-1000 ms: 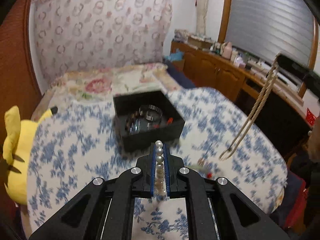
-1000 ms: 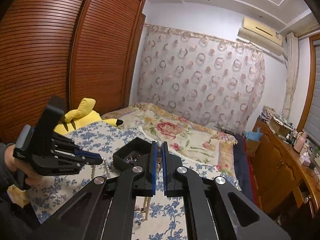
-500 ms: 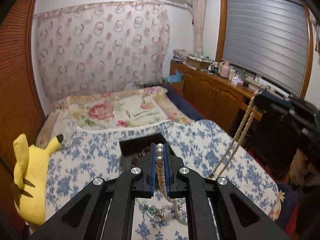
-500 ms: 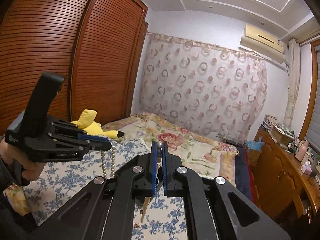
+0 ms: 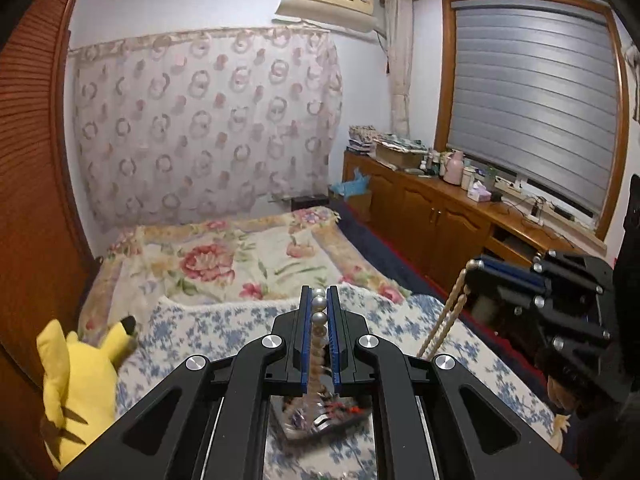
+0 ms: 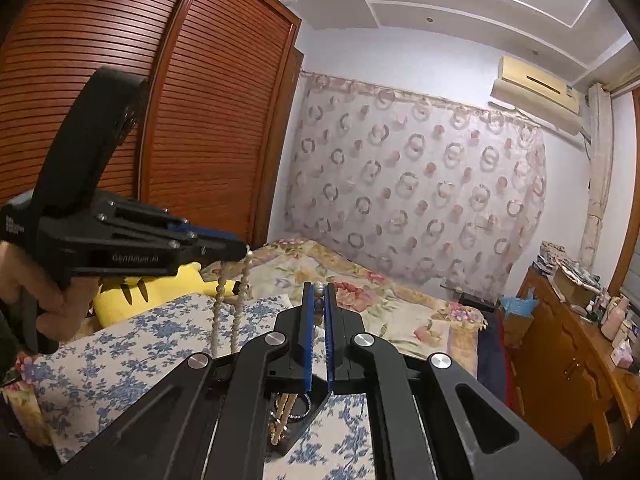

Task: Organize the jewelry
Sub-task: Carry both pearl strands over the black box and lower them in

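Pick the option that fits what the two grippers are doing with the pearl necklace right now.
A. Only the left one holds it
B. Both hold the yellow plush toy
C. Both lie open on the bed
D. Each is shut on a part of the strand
D: pearls sit pinched in the left gripper and the right gripper, and the pearl necklace hangs down from each.

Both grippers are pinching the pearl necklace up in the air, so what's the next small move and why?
Probably lower both together toward the black box. The left gripper and right gripper are each shut on the pearl necklace, its strands hang in loops over the blue floral cloth, and the box sits just beneath them.
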### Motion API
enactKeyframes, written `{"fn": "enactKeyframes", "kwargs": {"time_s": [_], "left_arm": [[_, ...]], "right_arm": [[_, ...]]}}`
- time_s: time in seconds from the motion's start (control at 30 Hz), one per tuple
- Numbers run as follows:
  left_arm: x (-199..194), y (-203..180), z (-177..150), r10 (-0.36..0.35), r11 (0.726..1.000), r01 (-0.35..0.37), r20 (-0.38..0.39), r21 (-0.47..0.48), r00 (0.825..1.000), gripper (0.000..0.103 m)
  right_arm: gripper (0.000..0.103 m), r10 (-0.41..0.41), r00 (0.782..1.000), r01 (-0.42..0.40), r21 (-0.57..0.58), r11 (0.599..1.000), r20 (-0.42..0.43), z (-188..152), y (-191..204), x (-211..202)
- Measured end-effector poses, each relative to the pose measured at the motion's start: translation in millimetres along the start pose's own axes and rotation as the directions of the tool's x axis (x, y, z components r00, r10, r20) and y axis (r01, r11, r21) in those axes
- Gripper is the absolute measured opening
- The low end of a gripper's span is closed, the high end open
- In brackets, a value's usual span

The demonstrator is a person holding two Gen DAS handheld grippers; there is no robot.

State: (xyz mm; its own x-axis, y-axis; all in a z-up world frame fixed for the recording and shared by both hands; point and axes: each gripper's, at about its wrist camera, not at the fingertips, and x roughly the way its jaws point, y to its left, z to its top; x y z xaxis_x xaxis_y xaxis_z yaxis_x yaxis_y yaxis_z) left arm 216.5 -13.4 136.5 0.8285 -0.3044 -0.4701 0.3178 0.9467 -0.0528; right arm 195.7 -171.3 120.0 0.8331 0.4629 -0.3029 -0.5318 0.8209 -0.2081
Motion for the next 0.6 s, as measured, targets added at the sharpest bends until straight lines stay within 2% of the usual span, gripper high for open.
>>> {"fn": "enactKeyframes", "kwargs": {"time_s": [0.13,0.27,0.6], "left_arm": [[15.9,9.2,9.6,0.008,1.0,-0.008,-0.006,-0.005,1.0,0.006],[39.7,18.0,5.6,0.003,1.0,-0.004,-0.038,-0.017,0.999,0.006],[102.3,33.2,-43.1,-0.012,0.999,0.003,-0.18,-0.053,0.984,0.006]], "right_arm": [[0.006,0.015,1.0,-0.014,0.008,1.0,-0.005,2.8,-7.4,18.7],[0.006,0.027,1.0,-0.026,0.021,0.999,-0.015,-2.7,-12.4,35.8],[0.006,0.06,0.996,-0.057,0.052,0.997,-0.058,-14.9,-17.0,68.1]]}}
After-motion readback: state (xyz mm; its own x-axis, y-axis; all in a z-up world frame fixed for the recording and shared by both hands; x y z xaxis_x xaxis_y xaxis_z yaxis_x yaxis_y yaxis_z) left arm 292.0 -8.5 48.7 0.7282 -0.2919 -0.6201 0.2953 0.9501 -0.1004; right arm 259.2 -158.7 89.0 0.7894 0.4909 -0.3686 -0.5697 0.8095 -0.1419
